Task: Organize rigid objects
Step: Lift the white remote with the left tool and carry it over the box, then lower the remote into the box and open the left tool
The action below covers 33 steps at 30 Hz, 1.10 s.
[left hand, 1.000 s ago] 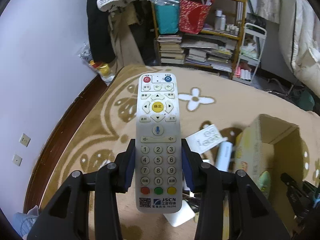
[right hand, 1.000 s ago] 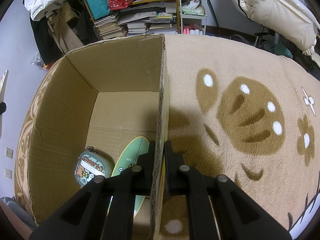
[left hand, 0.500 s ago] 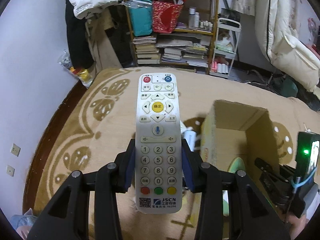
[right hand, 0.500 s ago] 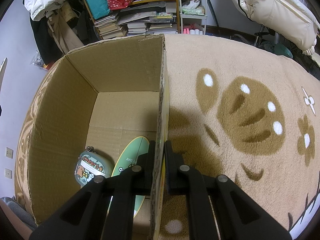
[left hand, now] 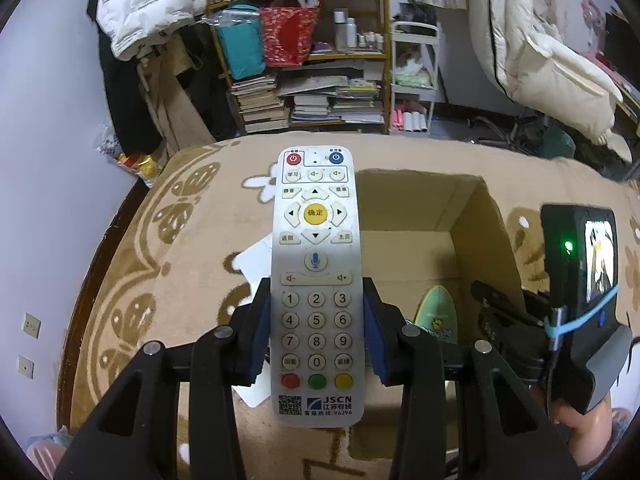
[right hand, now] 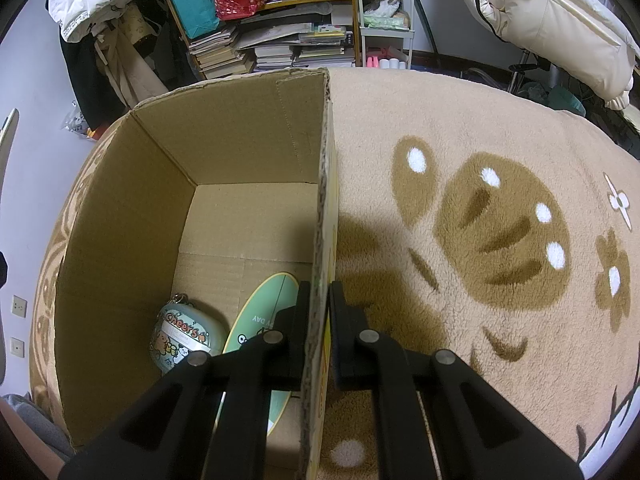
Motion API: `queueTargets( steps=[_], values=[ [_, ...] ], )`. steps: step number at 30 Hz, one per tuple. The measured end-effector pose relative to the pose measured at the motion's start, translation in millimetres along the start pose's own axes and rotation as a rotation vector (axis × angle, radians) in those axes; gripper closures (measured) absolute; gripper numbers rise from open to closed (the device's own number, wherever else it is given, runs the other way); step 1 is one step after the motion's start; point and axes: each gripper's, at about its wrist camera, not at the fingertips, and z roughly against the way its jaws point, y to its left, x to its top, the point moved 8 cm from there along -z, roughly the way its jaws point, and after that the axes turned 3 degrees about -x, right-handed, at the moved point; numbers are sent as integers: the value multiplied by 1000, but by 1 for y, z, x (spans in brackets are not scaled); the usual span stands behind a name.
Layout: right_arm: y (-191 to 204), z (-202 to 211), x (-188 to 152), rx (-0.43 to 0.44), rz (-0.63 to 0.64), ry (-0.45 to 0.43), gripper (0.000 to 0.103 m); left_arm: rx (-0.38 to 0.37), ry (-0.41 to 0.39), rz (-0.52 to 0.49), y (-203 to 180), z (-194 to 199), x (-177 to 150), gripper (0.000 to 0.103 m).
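Note:
My left gripper [left hand: 316, 328] is shut on a white remote control [left hand: 316, 264], held flat with its buttons up, over the near left edge of an open cardboard box [left hand: 472, 216]. The right gripper [right hand: 319, 300] is shut on the box's right wall [right hand: 326, 184], one finger inside and one outside. Inside the box lie a round teal tin marked "Cheers" [right hand: 184, 338] and a pale green oval item [right hand: 260, 316], which also shows in the left wrist view as a green oval item [left hand: 436, 314]. The right gripper's body and small screen [left hand: 576, 280] appear at the right of the left wrist view.
The box stands on a beige patterned rug [right hand: 480, 240]. White flat things [left hand: 256, 256] lie on the rug left of the box, partly hidden by the remote. A cluttered bookshelf [left hand: 312, 80], a white cart [left hand: 412, 80] and hanging coats line the far wall.
The left gripper has swung right with the remote, from over the rug and its white items to over the box. The right gripper has kept its hold on the box wall.

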Motion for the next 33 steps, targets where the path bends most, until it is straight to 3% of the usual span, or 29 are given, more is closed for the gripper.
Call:
queueTargets(
  steps=[10, 21, 26, 33],
  values=[
    [0, 0, 0, -2, 2, 0, 94, -41, 31, -45, -23, -7, -11, 63],
    [0, 0, 3, 0, 5, 0, 94, -11, 75, -103, -33, -29, -23, 63],
    [0, 0, 3, 4, 4, 0, 94, 8, 69, -121, -32, -33, -21, 63],
    [0, 0, 3, 4, 6, 1, 94, -27, 59, -145, -43, -34, -23, 63]
  ],
)
